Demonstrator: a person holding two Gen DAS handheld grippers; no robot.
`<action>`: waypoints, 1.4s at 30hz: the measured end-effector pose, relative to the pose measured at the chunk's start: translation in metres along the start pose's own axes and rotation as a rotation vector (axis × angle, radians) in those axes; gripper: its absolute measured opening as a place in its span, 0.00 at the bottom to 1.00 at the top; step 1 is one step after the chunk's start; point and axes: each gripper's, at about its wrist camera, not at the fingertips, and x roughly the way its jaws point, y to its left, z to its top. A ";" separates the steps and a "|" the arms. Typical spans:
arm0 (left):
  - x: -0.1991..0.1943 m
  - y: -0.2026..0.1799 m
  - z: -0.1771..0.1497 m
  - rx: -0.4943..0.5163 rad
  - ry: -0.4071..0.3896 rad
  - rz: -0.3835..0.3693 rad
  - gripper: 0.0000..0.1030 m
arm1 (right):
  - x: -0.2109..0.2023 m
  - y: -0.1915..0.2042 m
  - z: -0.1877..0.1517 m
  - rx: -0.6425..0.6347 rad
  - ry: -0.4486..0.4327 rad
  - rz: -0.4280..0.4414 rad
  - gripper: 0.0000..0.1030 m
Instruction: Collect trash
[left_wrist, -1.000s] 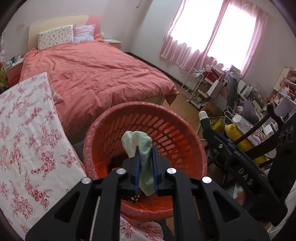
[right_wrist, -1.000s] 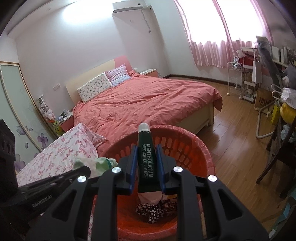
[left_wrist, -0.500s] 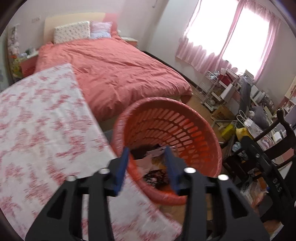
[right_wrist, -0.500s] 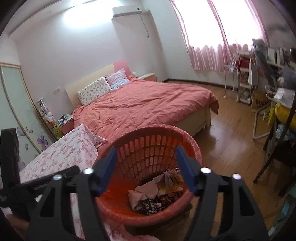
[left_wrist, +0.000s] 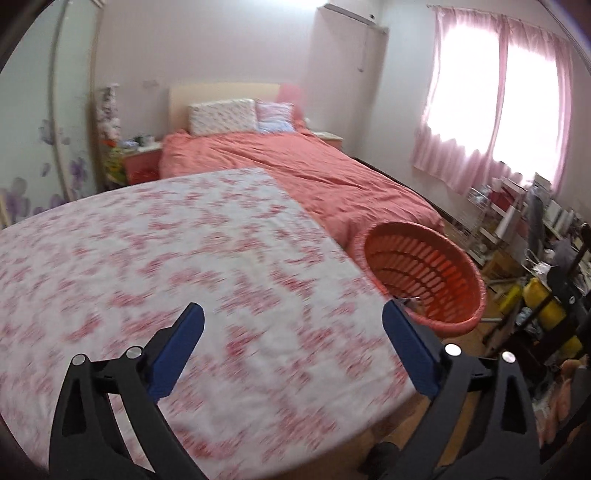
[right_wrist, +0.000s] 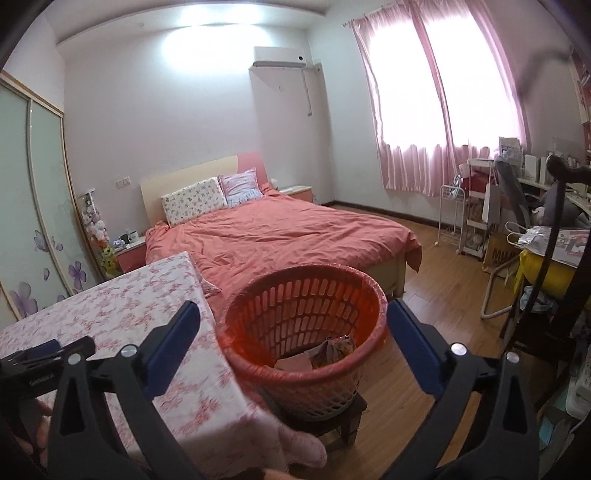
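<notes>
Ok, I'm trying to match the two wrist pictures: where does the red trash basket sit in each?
Left wrist: red trash basket at right of centre, past the right edge of the floral tablecloth.
Right wrist: basket at lower centre, on a dark stool, paper scraps inside.
Shared landmark: the bed with the salmon cover, behind the basket.

Only partial brown letters "MUA" show on a cardboard box; nothing else legible

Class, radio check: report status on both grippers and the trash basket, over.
Left gripper and right gripper both opening, nothing between the jaws. Red basket beside the table, trash inside. Nothing in the way.
</notes>
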 end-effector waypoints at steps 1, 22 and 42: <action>-0.005 0.003 -0.004 -0.004 -0.011 0.024 0.96 | -0.006 0.003 -0.004 -0.007 -0.005 -0.011 0.96; -0.070 0.019 -0.070 -0.067 -0.118 0.223 0.97 | -0.072 0.051 -0.054 -0.169 -0.022 -0.127 0.96; -0.085 0.018 -0.082 -0.102 -0.115 0.242 0.97 | -0.077 0.063 -0.066 -0.188 0.049 -0.144 0.96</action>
